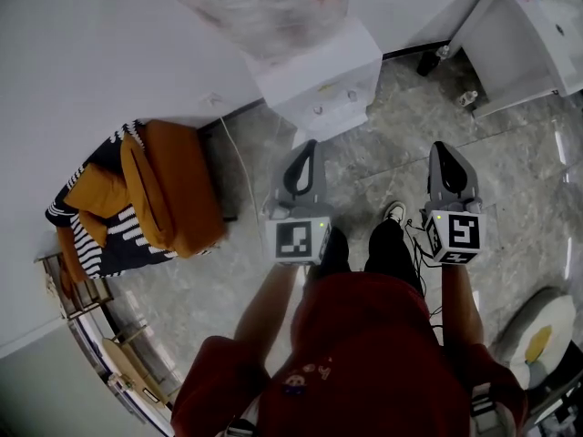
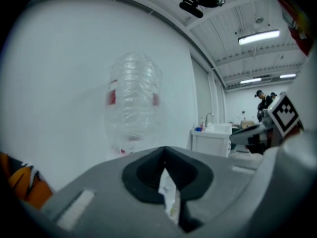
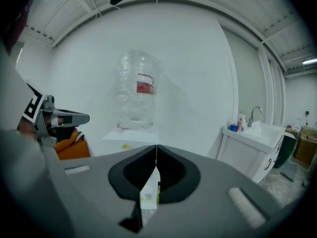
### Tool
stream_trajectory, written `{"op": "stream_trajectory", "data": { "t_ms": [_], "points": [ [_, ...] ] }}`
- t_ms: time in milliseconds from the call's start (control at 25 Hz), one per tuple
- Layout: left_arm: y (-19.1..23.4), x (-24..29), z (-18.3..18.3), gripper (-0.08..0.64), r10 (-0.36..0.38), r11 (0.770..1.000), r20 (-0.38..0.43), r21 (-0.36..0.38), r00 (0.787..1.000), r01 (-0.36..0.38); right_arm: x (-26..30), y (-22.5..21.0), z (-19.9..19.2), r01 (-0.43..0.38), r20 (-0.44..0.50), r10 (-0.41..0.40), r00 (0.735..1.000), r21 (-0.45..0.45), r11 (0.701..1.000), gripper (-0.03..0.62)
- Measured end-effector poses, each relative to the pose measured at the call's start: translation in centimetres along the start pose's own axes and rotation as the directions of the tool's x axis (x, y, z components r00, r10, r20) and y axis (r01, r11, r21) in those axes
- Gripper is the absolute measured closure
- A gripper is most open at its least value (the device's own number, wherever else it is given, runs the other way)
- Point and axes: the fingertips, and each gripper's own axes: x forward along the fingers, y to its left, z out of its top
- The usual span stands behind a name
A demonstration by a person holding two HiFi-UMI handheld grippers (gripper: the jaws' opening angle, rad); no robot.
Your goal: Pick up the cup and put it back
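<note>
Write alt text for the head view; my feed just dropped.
A person in a red top holds the left gripper and right gripper side by side, both shut and empty, pointing toward a white water dispenser topped by a clear bottle against the wall. An orange armchair sits to the left; no cup is visible.

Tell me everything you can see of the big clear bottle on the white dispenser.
The bottle is a large jug of clear, ribbed plastic with a rounded top end and a red label on its side. It stands on top of the white dispenser, close in front of the white wall. Only the dispenser can be seen touching it. It looks see-through all the way up; whether it holds any water cannot be told.
</note>
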Motion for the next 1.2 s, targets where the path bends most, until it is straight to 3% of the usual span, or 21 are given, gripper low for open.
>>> {"op": "stream_trajectory", "data": {
  "t_ms": [360,560,760,1000,1200],
  "points": [
    [-1.0,4.3,-7.4,0.56,-0.022,0.999,-0.02,0.037,1.0,0.023,5.4,-1.5,-5.2,-0.051,0.026,0.053,0.998,-0.068,0.996,0.589],
    [-0.6,6.5,-14.0,0.56,-0.021,1.0,-0.029,0.022,0.999,0.022,8.4,-2.8,-11.9,-0.039,0.003,0.039,0.999,-0.053,0.998,0.589],
    [-0.3,9.2,-23.8,0.56,-0.041,0.998,-0.027,0.052,0.999,0.042,12.5,-3.8,-20.9,-0.029,0.024,0.03,0.999,-0.045,0.999,0.589],
    [-2.7,12.5,-39.6,0.56,-0.198,0.97,-0.066,0.13,0.978,0.205,17.7,-2.7,-33.5,-0.074,0.056,0.078,0.995,-0.069,0.995,0.59],
    [-2.9,14.9,-51.5,0.56,-0.242,0.957,-0.074,0.147,0.967,0.251,22.0,-2.5,-44.8,-0.099,0.065,0.106,0.992,-0.1,0.99,0.589]
  ]
}}
